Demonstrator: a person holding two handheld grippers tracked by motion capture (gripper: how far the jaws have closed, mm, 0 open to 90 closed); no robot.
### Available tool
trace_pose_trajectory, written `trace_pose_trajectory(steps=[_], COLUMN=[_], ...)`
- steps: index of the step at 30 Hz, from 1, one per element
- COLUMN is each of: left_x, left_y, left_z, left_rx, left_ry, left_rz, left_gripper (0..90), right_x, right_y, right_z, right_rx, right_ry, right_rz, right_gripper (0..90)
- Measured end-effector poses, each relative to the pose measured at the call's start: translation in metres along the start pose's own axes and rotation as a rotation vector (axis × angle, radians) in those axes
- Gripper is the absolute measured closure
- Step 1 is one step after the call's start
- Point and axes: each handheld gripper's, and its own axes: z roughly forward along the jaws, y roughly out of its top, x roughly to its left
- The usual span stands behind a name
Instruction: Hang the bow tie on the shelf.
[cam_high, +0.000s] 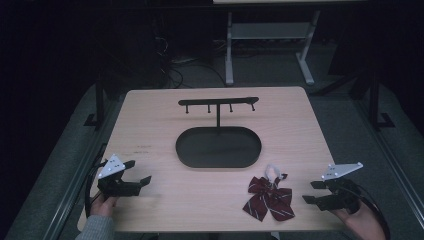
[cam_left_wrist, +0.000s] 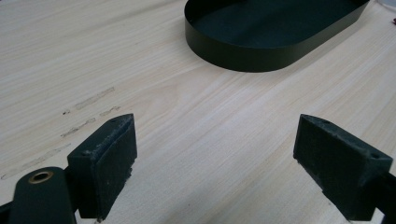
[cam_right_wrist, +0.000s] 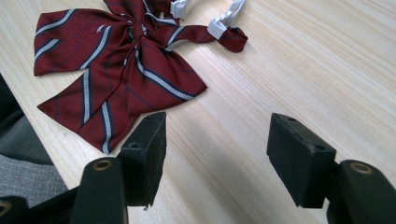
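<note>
A dark red bow tie (cam_high: 269, 197) with pale stripes and a white neck loop lies flat near the table's front right; in the right gripper view the bow tie (cam_right_wrist: 116, 65) spreads just ahead of the jaws. My right gripper (cam_high: 313, 191) rests open to its right, nothing between the jaws. A black oval tray (cam_high: 218, 146) sits mid-table, with a black hook stand (cam_high: 218, 104) rising at its far side. My left gripper (cam_high: 138, 172) hovers open at the front left, empty, and the tray (cam_left_wrist: 261, 46) lies ahead of it in the left gripper view.
The light wooden table (cam_high: 150, 120) is bare around the tray. Its front edge runs close under both hands. A white desk frame (cam_high: 270, 45) and cables stand on the dark floor beyond the far edge.
</note>
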Motion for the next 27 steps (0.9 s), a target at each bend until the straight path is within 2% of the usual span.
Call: trace_pose_trajectory(steps=[4,7,12,24,27], left_x=[0.000,0.000,0.002,0.002,0.002], left_y=[0.000,0.000,-0.001,-0.001,-0.001], left_z=[-0.001,0.000,-0.001,-0.001,-0.001], left_rx=[-0.002,0.003,-0.006,-0.008,-0.008], left_ry=[0.000,-0.003,-0.001,0.002,0.002], left_rz=[-0.006,-0.004,-0.010,-0.011,-0.012], left_gripper=[12.9,12.9,12.9,12.9,12.9], right_x=[-0.001,-0.001,-0.002,-0.003,-0.003], right_y=[0.003,0.010,0.022,0.054,0.058], right_z=[0.000,0.001,0.001,0.001,0.002], right_rx=[0.002,0.023,0.055,0.095,0.104], right_ry=[0.012,0.029,0.052,0.062,0.068], right_rz=[-0.004,-0.025,-0.028,-0.096,-0.099], right_gripper=[36.9,36.8,35.6,36.5,36.6])
